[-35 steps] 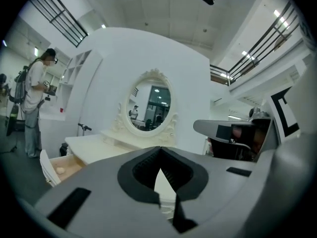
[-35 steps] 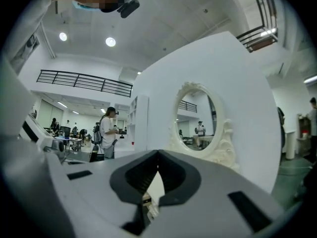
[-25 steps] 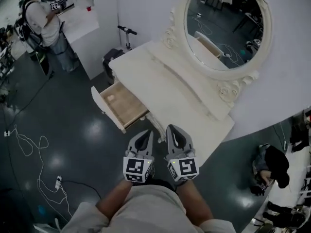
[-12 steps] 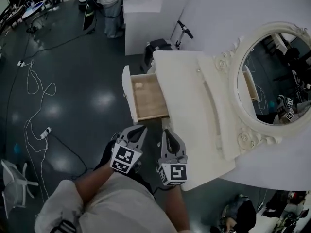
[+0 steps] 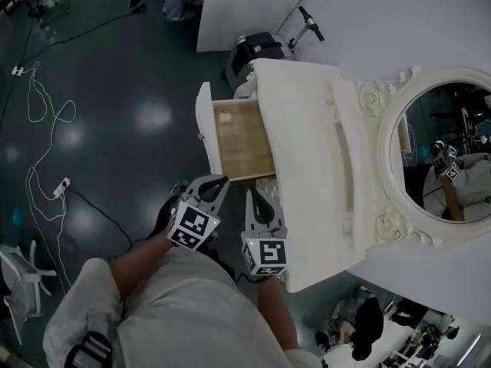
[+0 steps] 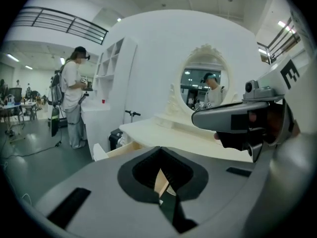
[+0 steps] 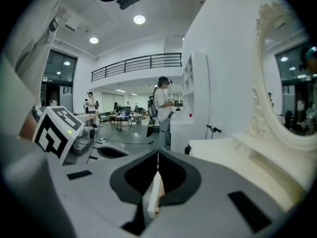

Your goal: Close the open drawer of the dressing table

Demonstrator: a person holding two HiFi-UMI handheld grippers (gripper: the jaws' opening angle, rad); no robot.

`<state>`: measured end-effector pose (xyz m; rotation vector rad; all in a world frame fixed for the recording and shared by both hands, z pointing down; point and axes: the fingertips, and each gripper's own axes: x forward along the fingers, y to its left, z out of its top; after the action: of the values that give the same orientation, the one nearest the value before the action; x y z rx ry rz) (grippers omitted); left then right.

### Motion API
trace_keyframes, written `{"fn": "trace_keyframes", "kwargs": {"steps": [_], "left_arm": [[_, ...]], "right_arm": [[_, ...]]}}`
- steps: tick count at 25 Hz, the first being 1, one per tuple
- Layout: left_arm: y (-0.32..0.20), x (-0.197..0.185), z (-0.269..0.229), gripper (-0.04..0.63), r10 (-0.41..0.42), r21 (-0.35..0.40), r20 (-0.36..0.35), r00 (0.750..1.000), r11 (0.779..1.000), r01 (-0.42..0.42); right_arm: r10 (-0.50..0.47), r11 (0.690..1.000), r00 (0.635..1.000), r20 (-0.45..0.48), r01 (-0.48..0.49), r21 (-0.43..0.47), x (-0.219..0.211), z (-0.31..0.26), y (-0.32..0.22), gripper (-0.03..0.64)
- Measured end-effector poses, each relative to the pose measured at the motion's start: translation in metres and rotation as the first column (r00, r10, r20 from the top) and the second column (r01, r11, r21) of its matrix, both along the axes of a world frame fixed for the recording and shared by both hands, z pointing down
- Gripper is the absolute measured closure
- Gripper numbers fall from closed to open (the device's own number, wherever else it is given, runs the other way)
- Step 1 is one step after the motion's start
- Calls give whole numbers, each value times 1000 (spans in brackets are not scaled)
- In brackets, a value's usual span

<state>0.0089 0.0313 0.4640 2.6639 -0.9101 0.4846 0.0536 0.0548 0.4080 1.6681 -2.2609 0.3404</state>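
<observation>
I have both grippers low in front of the dressing table (image 5: pixel 307 129), side by side and near each other, each pointing up the head view toward the open drawer (image 5: pixel 242 140). The left gripper (image 5: pixel 222 179) has its fingers pressed together at the tips with nothing pinched; in its own view the two dark pads meet in a point, and pale wood shows only through the gap behind them. The right gripper (image 5: pixel 250 193) looks the same: fingers narrowed to a closed point and holding nothing, with a strip of light wood visible past them. The drawer is pulled well out of the table's left end, and its bare wooden bottom is in plain sight. Its near side wall sits just ahead of both sets of fingertips, though I cannot tell whether either tip touches it. The white drawer front (image 5: pixel 202 125) stands ahead and a little to the left of the left fingers. The cream tabletop runs along the right side of the right fingers, and the oval mirror (image 5: pixel 449 129) in its carved frame lies well beyond them on that side. Far ahead of the fingertips, past the drawer, a dark box-like thing (image 5: pixel 257 48) and a scooter (image 5: pixel 311 23) stand by the white wall. Well off to the left of the left fingers, a white cable (image 5: pixel 34 106) loops over the dark glossy floor (image 5: pixel 138 159) toward a power strip (image 5: pixel 63 183). In the right gripper view a person (image 7: pixel 162 110) stands far beyond the tips at a white counter.
</observation>
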Motion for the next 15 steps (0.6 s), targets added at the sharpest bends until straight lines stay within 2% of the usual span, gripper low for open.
{"fn": "trace_keyframes", "kwargs": {"steps": [2, 8, 13, 15], "left_arm": [[-16, -9, 10, 591, 5, -28, -3, 1000, 1000, -5], [-41, -16, 51, 591, 94, -121, 7, 996, 988, -93], [-54, -24, 93, 591, 120, -203, 21, 993, 973, -113], [-59, -31, 110, 591, 108, -233, 38, 993, 968, -97]], "right_arm": [[-2, 999, 1000, 11, 2, -37, -10, 13, -19, 601], [22, 989, 1000, -4, -22, -147, -30, 45, -57, 601], [95, 969, 995, 7, -91, -230, -32, 81, -78, 601], [107, 961, 994, 0, -104, -258, -32, 94, -82, 601]]}}
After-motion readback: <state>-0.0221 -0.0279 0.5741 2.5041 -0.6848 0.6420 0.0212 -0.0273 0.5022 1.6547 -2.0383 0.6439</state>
